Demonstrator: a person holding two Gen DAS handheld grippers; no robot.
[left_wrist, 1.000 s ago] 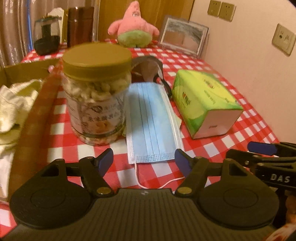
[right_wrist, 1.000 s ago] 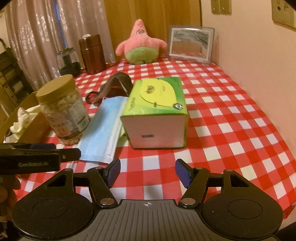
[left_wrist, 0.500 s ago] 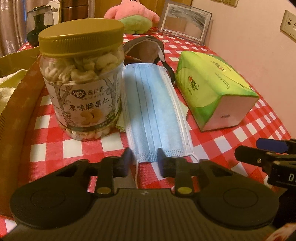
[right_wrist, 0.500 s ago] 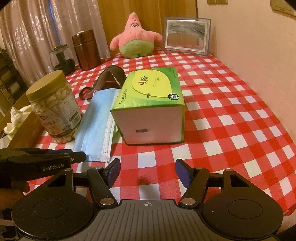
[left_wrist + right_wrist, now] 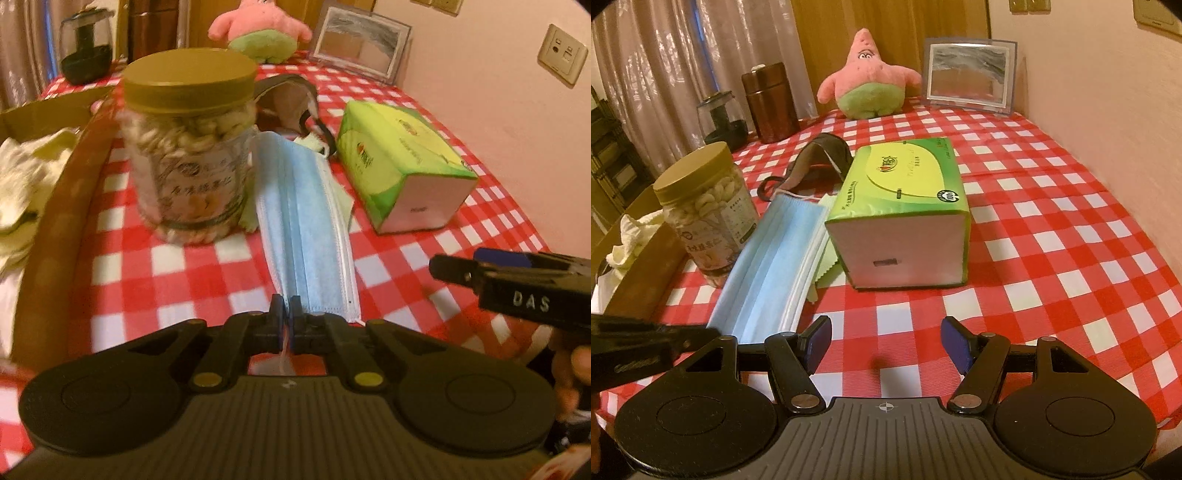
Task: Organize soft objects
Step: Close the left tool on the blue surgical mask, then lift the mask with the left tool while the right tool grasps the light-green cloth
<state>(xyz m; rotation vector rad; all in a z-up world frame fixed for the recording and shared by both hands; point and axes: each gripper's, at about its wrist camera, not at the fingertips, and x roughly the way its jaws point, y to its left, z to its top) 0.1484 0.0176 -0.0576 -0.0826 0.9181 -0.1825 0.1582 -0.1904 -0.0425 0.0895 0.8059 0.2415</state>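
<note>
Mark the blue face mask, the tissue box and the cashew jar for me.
blue face mask (image 5: 303,221), left wrist view, on its pleated middle.
tissue box (image 5: 905,181), right wrist view, on its green top face.
cashew jar (image 5: 188,184), left wrist view, on its labelled side.

Left gripper (image 5: 287,309): my jaws have just been closing; they now pinch the near edge of the blue pleated face mask (image 5: 303,218).
Right gripper (image 5: 885,341): my jaws stand apart, holding nothing, angled downward.

Pleated blue face mask (image 5: 306,229) lies flat between jar and tissue box.
</note>
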